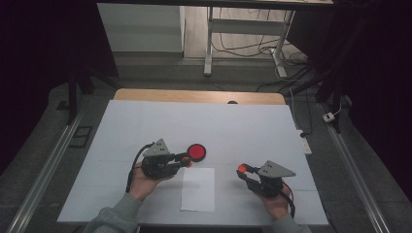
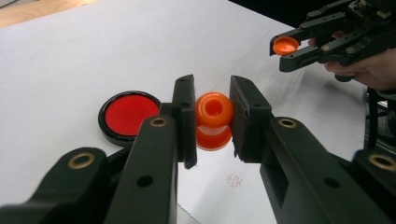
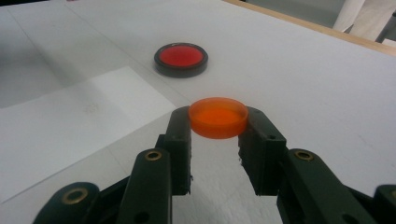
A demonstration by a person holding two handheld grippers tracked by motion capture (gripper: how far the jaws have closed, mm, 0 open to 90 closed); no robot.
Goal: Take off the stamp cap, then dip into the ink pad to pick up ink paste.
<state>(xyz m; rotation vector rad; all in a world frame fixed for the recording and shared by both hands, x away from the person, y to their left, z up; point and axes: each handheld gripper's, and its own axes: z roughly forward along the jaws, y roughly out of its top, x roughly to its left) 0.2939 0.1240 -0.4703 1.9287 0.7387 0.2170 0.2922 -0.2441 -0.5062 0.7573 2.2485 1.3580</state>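
Dim room, cables on the floor out back, and a table (image 1: 145,121) covered in white with a wooden edge showing at the far side. A plain sheet of paper (image 1: 198,189) lies on it near the person's edge, and I'll use that as the reference for everything.

The left gripper (image 1: 187,159) sits just off the paper's far left corner, jaws clamped tight on a small orange stamp body (image 2: 214,120). From the left gripper view it looks like a spool-ish piece with a hollow top, pinched from both sides and held just above the paper. There's a faint reddish mark (image 2: 232,179) on the sheet right under it.

The right gripper (image 1: 241,169) is off the paper's right side, a little apart from it, jaws closed on an orange cap (image 3: 218,117), a flat round lid pinched at the very fingertips, open side up.

Just beyond the paper's far edge, right next to the left gripper's tips, sits a round red ink pad (image 1: 197,152) in a black rim, flat on the table.
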